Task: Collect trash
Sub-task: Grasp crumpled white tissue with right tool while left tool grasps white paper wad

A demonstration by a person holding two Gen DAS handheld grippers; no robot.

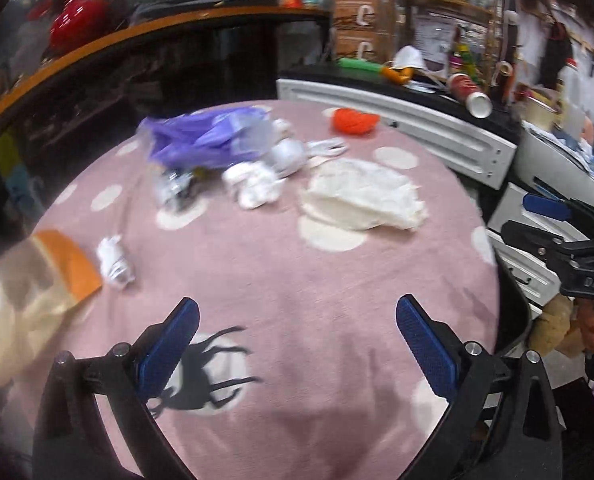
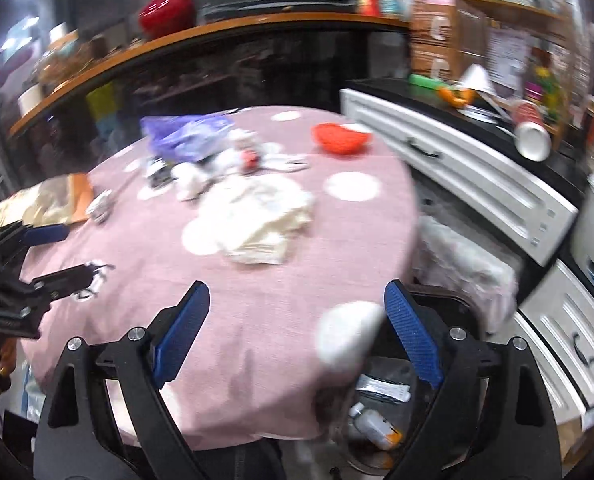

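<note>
Trash lies scattered on a round table with a pink dotted cloth (image 1: 297, 272) (image 2: 257, 320). There is a purple plastic bag (image 1: 201, 140) (image 2: 189, 136), a crumpled white tissue (image 1: 253, 186), a large white crumpled sheet (image 1: 361, 196) (image 2: 265, 216), a small crumpled wrapper (image 1: 115, 262) (image 2: 101, 206) and a paper bag with an orange edge (image 1: 37, 284) (image 2: 53, 200). My left gripper (image 1: 297, 302) (image 2: 77, 252) is open over the near part of the table, holding nothing. My right gripper (image 2: 297, 287) (image 1: 537, 220) is open and holds nothing, over the table's right edge.
A dark bin (image 2: 377, 420) with a bottle and a tube in it sits below the table's right edge. A red-orange object (image 1: 353, 120) (image 2: 341, 138) lies at the table's far side. White drawers (image 2: 477, 184) stand to the right, and a cluttered wooden shelf (image 1: 137, 36) runs behind.
</note>
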